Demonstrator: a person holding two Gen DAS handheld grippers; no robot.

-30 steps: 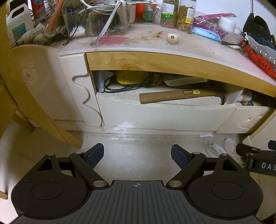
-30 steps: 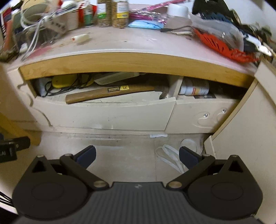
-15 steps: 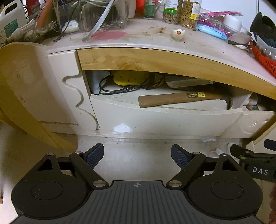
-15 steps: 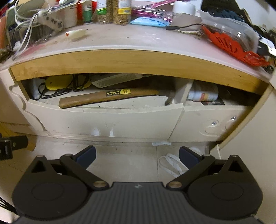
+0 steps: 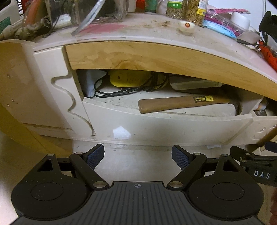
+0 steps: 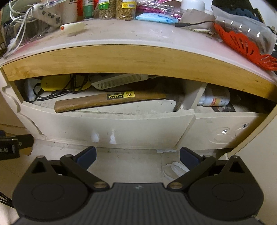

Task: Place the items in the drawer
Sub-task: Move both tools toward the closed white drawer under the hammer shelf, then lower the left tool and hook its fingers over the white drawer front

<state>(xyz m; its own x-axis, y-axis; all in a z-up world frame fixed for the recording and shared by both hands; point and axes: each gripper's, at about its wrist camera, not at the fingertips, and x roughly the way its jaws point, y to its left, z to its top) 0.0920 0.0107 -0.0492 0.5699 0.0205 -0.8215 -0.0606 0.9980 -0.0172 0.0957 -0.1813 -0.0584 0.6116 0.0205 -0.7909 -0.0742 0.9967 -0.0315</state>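
Observation:
The cream drawer (image 5: 155, 128) (image 6: 107, 128) under the desk stands pulled open. In it lie a wooden-handled hammer (image 5: 183, 103) (image 6: 107, 101), a yellow device (image 5: 129, 79) (image 6: 57, 84) with black cables, and a white vented box (image 5: 193, 84) (image 6: 121, 80). My left gripper (image 5: 138, 156) is open and empty, low in front of the drawer's front panel. My right gripper (image 6: 138, 156) is open and empty, in front of the drawer's right end. The right gripper's body shows at the right edge of the left wrist view (image 5: 258, 166).
The desk top (image 6: 131, 36) holds jars (image 6: 117, 8), a power strip (image 6: 46, 13), a small white cylinder (image 6: 72, 27), a red perforated item (image 6: 242, 46) and cables. A second drawer (image 6: 225, 128) on the right holds a white bottle (image 6: 216, 98). A wooden chair part (image 5: 15, 97) is left.
Both grippers have moved closer to the open drawer, which now looks larger in both views. Both stay open and empty. The drawer's contents have not moved.

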